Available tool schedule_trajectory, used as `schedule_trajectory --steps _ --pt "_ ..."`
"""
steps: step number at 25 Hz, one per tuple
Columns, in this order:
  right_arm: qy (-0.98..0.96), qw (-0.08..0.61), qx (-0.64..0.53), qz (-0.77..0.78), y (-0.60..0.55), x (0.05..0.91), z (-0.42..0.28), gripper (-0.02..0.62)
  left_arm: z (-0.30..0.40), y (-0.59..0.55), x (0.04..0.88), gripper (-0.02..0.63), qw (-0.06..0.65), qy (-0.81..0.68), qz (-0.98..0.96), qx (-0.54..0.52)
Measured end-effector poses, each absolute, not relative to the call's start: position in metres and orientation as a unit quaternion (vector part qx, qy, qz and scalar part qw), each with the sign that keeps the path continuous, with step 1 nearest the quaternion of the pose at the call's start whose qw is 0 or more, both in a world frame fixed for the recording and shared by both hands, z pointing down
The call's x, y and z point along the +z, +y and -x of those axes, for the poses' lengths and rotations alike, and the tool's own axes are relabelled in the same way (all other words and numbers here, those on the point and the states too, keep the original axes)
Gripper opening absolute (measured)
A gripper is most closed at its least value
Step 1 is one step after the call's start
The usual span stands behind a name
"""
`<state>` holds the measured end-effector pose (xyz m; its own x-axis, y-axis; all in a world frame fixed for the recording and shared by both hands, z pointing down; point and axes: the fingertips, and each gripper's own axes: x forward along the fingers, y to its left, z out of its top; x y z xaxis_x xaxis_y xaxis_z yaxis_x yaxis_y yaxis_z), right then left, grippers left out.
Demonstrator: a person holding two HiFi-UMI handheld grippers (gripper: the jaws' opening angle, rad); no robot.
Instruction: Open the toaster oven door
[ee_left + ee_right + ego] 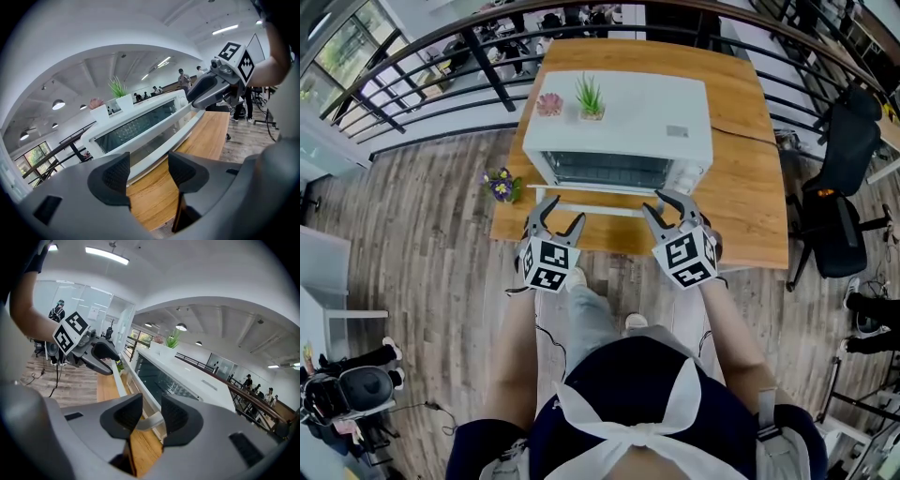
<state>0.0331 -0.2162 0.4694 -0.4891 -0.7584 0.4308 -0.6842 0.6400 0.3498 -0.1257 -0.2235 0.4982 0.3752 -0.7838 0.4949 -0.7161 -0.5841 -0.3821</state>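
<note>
A white toaster oven (619, 108) stands on a wooden table (741, 197), its glass door (605, 171) facing me and tilted a little outward. The door's white handle bar (605, 208) runs along the front. My right gripper (667, 208) is at the bar's right end. In the right gripper view the handle (151, 421) lies between the pads of the right gripper (151, 411), touching both. My left gripper (561, 217) hovers at the bar's left end. In its own view the left gripper (147, 161) stands open and empty, with the handle (164, 140) beyond it.
A pink succulent (549, 103) and a green plant (591, 97) sit on the oven's top. Purple flowers (502, 185) stand at the table's left edge. A black office chair (844, 187) is to the right, a dark railing (441, 66) behind the table.
</note>
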Motion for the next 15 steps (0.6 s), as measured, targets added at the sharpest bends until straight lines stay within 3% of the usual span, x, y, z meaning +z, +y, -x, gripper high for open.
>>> schedule_trajectory --steps 15 --pt "-0.853 0.335 -0.079 -0.393 -0.226 0.489 -0.035 0.124 0.127 -0.217 0.505 0.258 0.049 0.452 0.826 -0.333"
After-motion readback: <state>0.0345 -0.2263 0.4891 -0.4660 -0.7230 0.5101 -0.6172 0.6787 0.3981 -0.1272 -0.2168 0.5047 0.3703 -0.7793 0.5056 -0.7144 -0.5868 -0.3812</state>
